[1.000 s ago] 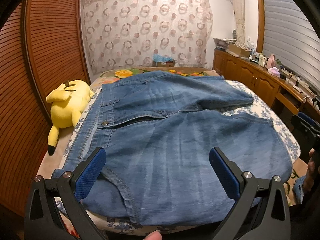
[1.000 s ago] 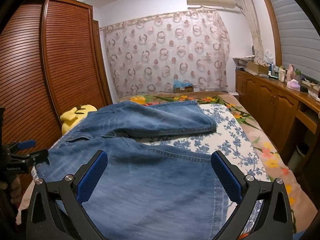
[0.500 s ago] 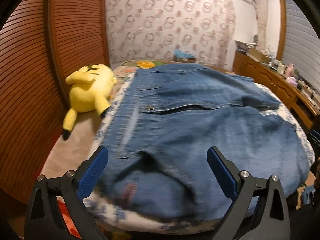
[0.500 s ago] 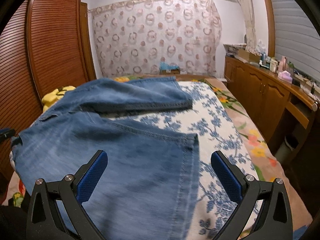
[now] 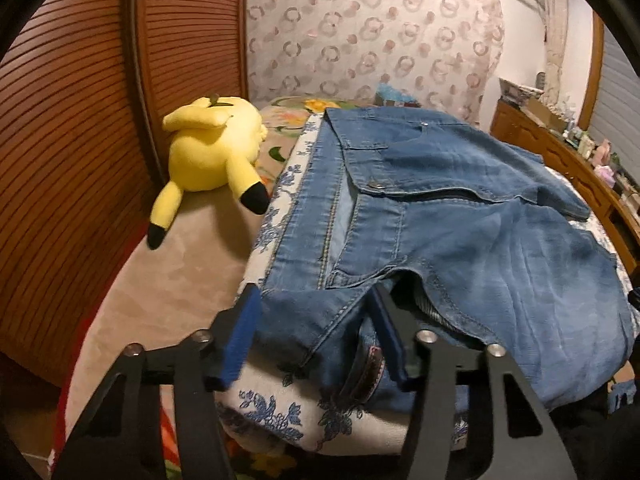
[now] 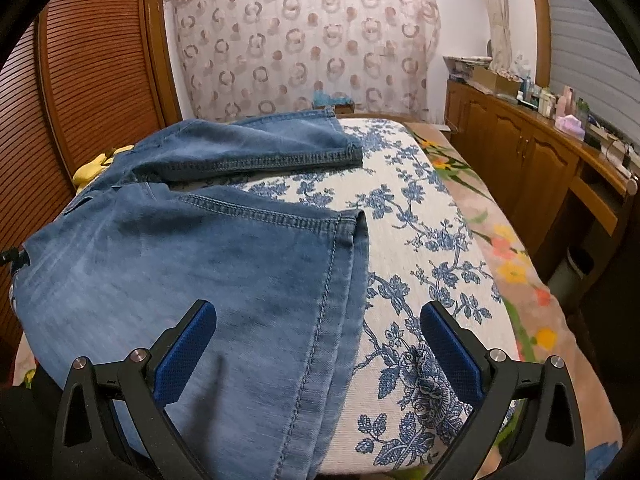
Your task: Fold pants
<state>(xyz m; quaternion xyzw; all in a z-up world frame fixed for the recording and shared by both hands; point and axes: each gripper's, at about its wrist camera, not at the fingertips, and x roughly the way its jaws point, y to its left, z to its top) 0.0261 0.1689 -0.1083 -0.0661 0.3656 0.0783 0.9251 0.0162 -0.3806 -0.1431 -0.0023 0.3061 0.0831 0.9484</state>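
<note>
Blue denim pants (image 5: 460, 216) lie spread on a bed, waistband to the left, both legs running right. In the right wrist view the near leg (image 6: 192, 280) ends at a hem and the far leg (image 6: 256, 148) lies behind it. My left gripper (image 5: 316, 332) sits at the near waistband corner, its blue pads (image 5: 240, 332) narrowed around a fold of denim but not pressed flat. My right gripper (image 6: 316, 352) is open above the near leg's hem edge, holding nothing.
A yellow plush toy (image 5: 212, 152) lies on the bed left of the waistband. A blue floral cloth (image 6: 420, 240) covers the bed under the pants. Brown louvered wardrobe doors (image 5: 72, 120) stand on the left, a wooden cabinet (image 6: 532, 168) with bottles on the right.
My left gripper moved left and down to the waistband corner and its jaws narrowed around the denim. My right gripper moved right, toward the near leg's hem, staying open.
</note>
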